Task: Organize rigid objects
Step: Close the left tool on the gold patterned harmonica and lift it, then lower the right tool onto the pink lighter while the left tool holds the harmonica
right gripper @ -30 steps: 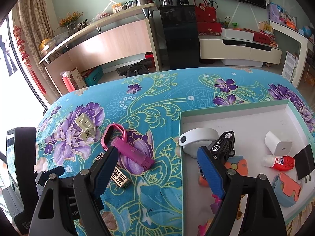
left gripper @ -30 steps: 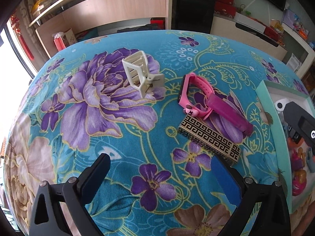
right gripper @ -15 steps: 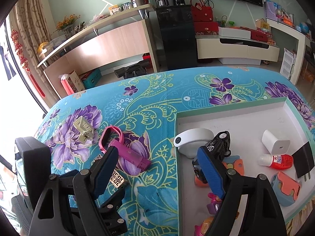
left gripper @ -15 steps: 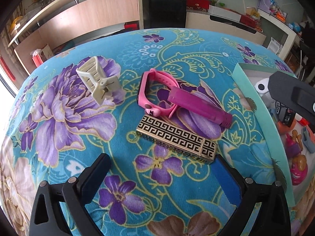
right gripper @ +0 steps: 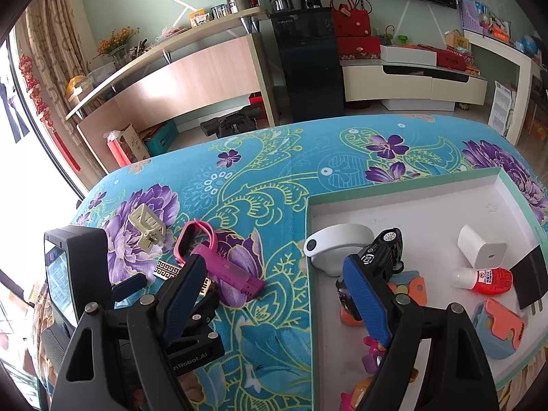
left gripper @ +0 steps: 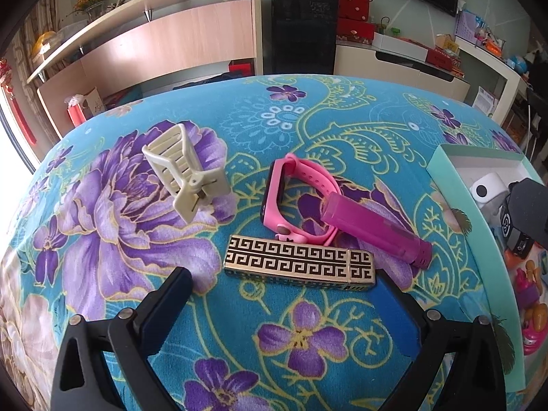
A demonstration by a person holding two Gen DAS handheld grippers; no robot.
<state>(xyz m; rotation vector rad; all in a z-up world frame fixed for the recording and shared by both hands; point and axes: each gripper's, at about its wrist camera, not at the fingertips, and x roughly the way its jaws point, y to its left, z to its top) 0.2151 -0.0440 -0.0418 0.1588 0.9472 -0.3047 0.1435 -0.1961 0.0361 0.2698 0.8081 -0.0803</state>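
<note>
A gold box with a black key pattern (left gripper: 298, 263) lies flat on the floral cloth, just ahead of my open left gripper (left gripper: 284, 304), between its fingertips (left gripper: 178, 284). Behind it lie a pink watch band (left gripper: 294, 202), a magenta tube (left gripper: 373, 229) and a cream hair claw (left gripper: 186, 178). My right gripper (right gripper: 274, 287) is open and empty, over the left wall of the white tray (right gripper: 411, 191). The right wrist view also shows the gold box (right gripper: 167, 270), band (right gripper: 193, 239), tube (right gripper: 229, 270), claw (right gripper: 147, 226) and left gripper (right gripper: 130, 284).
The tray holds a white rounded device (right gripper: 339, 243), a black toy car (right gripper: 380, 257), a white charger cube (right gripper: 479, 246), a red bottle (right gripper: 486, 279), a black plug (right gripper: 529, 274) and orange-blue pieces (right gripper: 496, 325). The tray's teal wall (left gripper: 479, 239) stands right of the box.
My left gripper has moved forward and turned right, so the gold box now sits between its fingertips. The right gripper has barely moved.
</note>
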